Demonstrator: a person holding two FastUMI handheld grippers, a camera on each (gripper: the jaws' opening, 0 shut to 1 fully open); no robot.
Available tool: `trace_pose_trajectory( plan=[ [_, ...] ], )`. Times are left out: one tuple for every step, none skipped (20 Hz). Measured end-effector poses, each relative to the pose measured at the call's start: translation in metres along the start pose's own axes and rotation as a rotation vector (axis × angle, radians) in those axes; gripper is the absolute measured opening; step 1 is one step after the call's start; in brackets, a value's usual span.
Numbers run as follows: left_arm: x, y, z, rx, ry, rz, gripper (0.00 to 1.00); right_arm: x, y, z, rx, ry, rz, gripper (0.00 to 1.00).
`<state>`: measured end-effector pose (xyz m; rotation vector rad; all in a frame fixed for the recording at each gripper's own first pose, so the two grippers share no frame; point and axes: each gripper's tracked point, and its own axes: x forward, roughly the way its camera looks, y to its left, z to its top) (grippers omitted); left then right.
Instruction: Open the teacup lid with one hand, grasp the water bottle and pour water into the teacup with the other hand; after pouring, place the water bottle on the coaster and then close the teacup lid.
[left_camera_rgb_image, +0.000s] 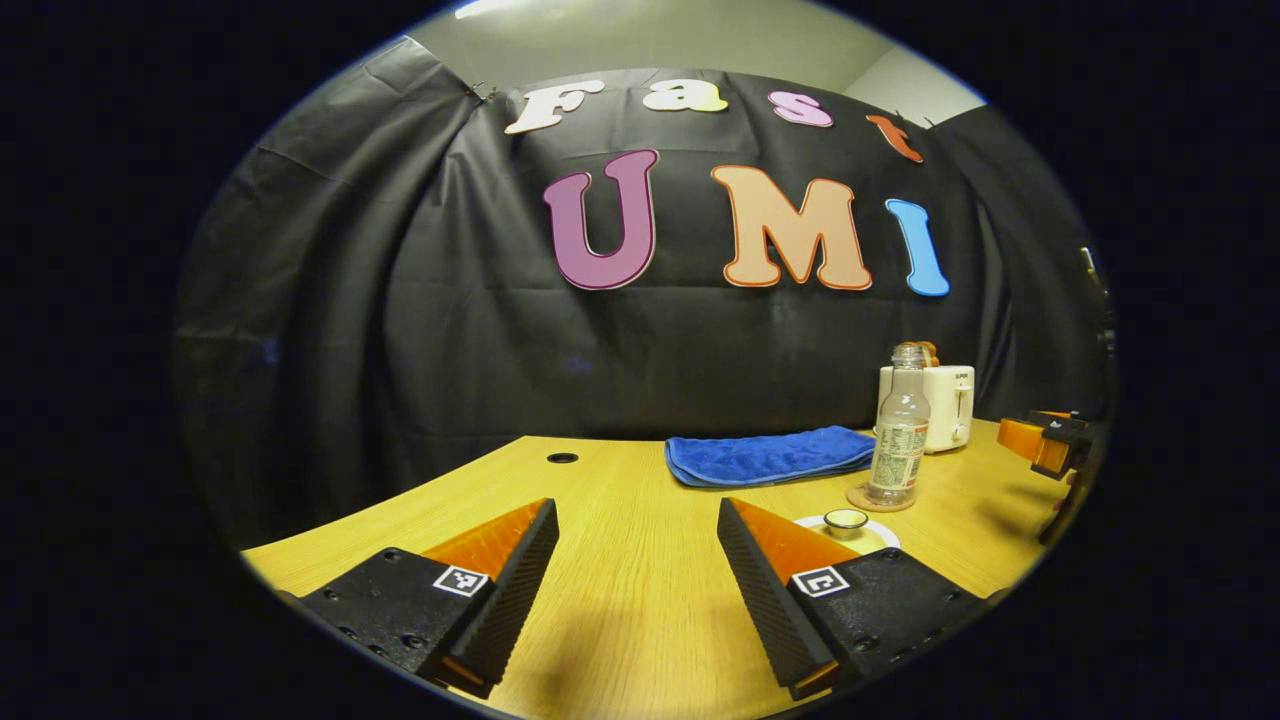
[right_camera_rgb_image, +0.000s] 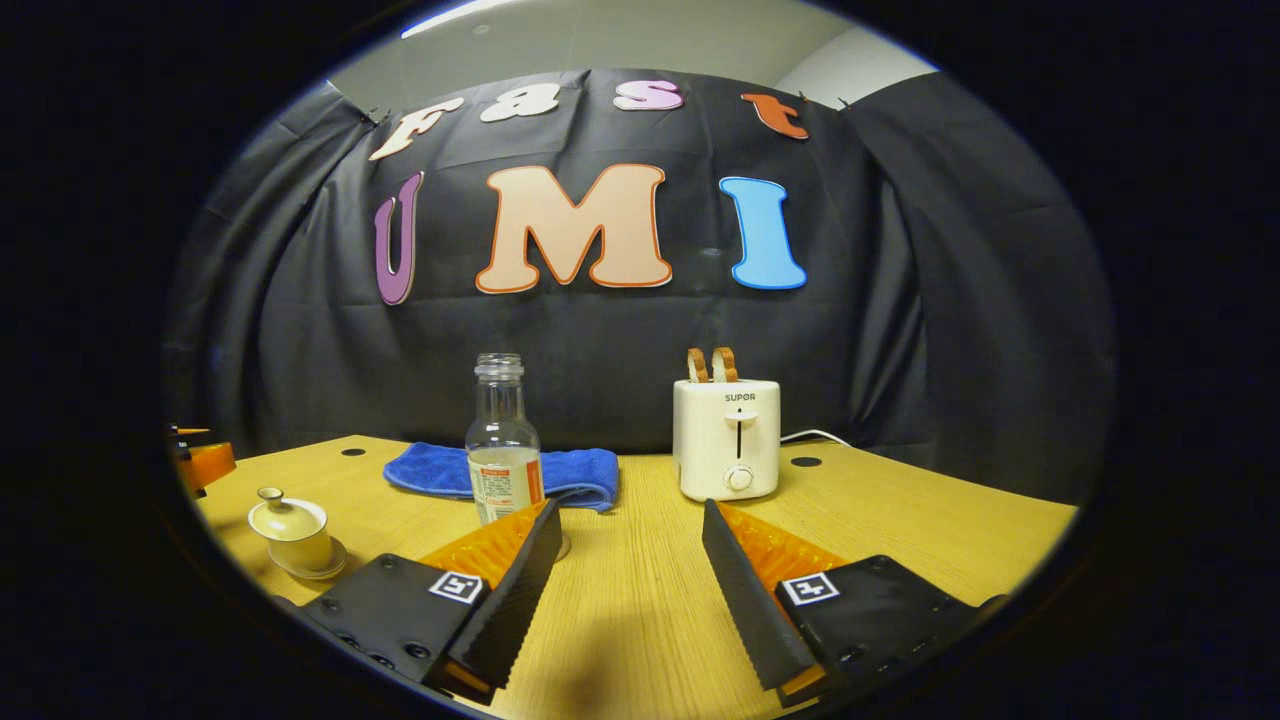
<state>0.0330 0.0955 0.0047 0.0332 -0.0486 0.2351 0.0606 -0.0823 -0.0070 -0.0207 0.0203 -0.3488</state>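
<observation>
- Wooden table (left_camera_rgb_image: 620, 520) runs under both grippers, with black cloth hung behind it as the booth's wall.
- In the left gripper view, the left gripper (left_camera_rgb_image: 637, 520) has its fingers spread wide with nothing between them, hovering over bare tabletop.
- Just past its right finger sits the teacup (left_camera_rgb_image: 846, 522) on a saucer, lid on.
- Behind the teacup the water bottle (left_camera_rgb_image: 900, 430) stands upright on a round coaster (left_camera_rgb_image: 860, 498), uncapped.
- In the right gripper view, the right gripper (right_camera_rgb_image: 630, 520) is likewise wide apart and empty.
- There the water bottle (right_camera_rgb_image: 503, 440) stands right behind its left finger; whether they touch I cannot tell.
- A blue towel (right_camera_rgb_image: 580, 478) lies behind the bottle, a white toaster (right_camera_rgb_image: 727, 438) beside it, and the lidded teacup (right_camera_rgb_image: 293, 530) sits far left.
</observation>
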Motion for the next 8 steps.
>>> trace_pose_trajectory(
  plan=[
    [-0.0004, 0.0007, 0.0002, 0.001, 0.001, 0.0, 0.94, 0.0009, -0.0005, -0.0006, 0.0, 0.0, 0.0, 0.92],
    [0.0004, 0.0007, 0.0002, 0.0, 0.0, 0.002, 0.94, 0.0015, -0.001, -0.0005, -0.001, 0.0, -0.001, 0.92],
    [0.0001, 0.0011, 0.0002, 0.001, 0.001, 0.003, 0.94, 0.0013, -0.0012, -0.0011, -0.001, 0.001, -0.002, 0.92],
    [-0.0004, 0.0009, 0.0005, 0.0, -0.001, 0.003, 0.94, 0.0014, -0.001, -0.0011, -0.001, 0.001, -0.001, 0.92],
    [0.0004, 0.0006, 0.0, 0.001, 0.0, 0.002, 0.94, 0.0009, -0.0009, -0.0008, -0.001, 0.001, 0.003, 0.87],
    [0.0011, 0.0004, 0.0003, 0.0, -0.001, 0.002, 0.94, 0.0009, -0.0005, -0.0007, -0.001, 0.001, 0.005, 0.92],
    [0.0002, 0.0012, 0.0002, 0.001, 0.0, 0.002, 0.94, 0.001, -0.0005, -0.001, 0.0, 0.001, 0.007, 0.92],
    [0.0003, 0.0012, 0.0005, 0.0, 0.0, 0.002, 0.94, 0.0015, -0.0005, -0.0009, -0.001, 0.001, 0.007, 0.92]
  ],
)
